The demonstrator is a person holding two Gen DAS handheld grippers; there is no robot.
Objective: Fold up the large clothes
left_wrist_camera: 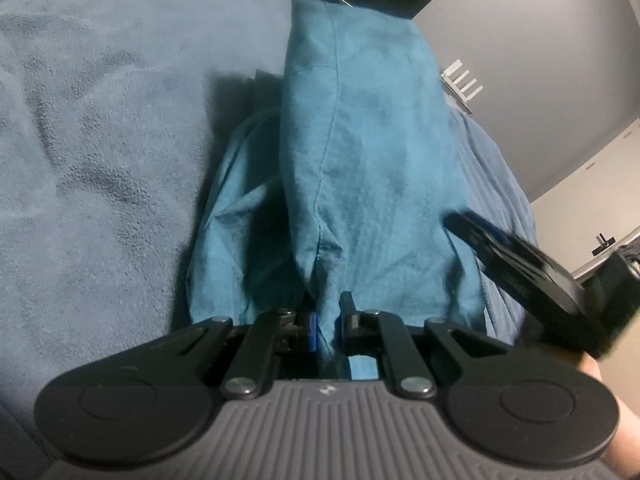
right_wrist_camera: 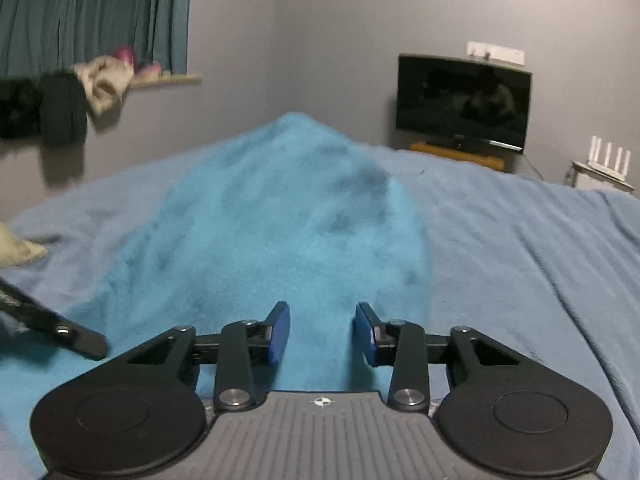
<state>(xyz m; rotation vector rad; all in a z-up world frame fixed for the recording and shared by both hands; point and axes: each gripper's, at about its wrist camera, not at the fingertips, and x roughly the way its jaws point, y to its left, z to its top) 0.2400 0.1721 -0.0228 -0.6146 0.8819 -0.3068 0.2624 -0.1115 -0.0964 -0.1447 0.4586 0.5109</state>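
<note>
The teal garment (left_wrist_camera: 360, 168) is lying on the bed (left_wrist_camera: 100, 140), and its far end is hiding behind its own raised fold. The left tool (left_wrist_camera: 326, 320) is pinching the near edge tight. The right tool (right_wrist_camera: 322, 330) is sitting partly open with cloth under its gap, pads not pressing. Only the right view is showing the TV (right_wrist_camera: 462, 100) and curtain (right_wrist_camera: 92, 12); both look blurry

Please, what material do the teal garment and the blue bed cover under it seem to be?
Teal garment: probably thin woven cotton or linen, matte; it shows a stitched seam and fine creases.
Pale blue bed cover: probably fleece or plush, matte; its nap looks fuzzy and keeps brushed marks.
</note>
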